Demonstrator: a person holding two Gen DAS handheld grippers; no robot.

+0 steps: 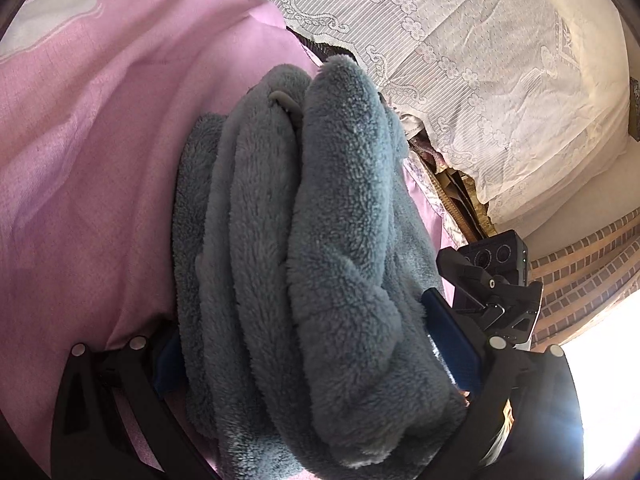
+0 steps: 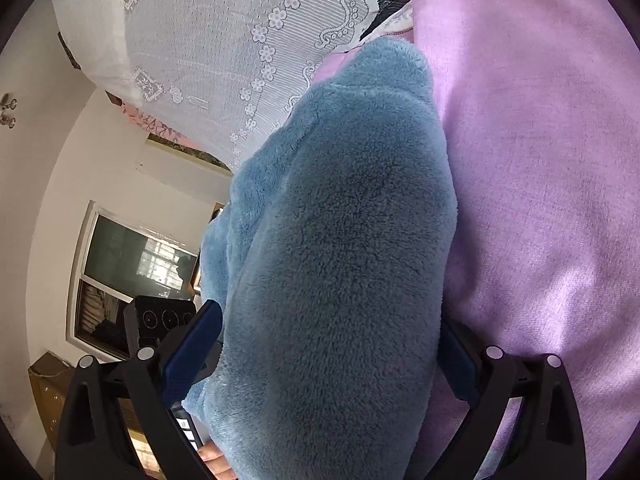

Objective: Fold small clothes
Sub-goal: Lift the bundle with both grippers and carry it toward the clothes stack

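**Blue fleece garment clamped between both grippers, over pink sheet**

Left wrist view. The blue-grey fleece garment (image 1: 320,260) is bunched into several thick lengthwise rolls that fill the centre of the frame, running from the fingers up toward a rounded far end. The pile is short, fuzzy and matted, and a small grey loop sits in the crease near the top. It lies over a pink sheet (image 1: 92,152), a smooth woven cloth with soft wrinkles. Beyond it is a white lace cover (image 1: 460,40) with ribbed stripes and a flower border. The left gripper (image 1: 316,356) has its black fingers spread wide by the bulk of cloth, with the blue pads (image 1: 452,344) pressed against the fleece on both sides: clamped on the garment. The other gripper's camera housing (image 1: 496,256) shows just to the right, and a brick-patterned floor (image 1: 592,256) lies beyond it.

Right wrist view. The same garment (image 2: 340,260) appears as one broad, rounded fold, brighter blue here, plush and even. The pink sheet (image 2: 540,200) lies to its right and the lace cover (image 2: 224,40) is at upper left. The right gripper (image 2: 324,360) stands wide with the fleece packed between its fingers. Its left blue pad (image 2: 192,352) touches the cloth edge, while the right pad is mostly buried. It is clamped on the garment. A fingertip (image 2: 214,460) shows at the bottom edge. A window (image 2: 132,264) is set in the white wall at left.
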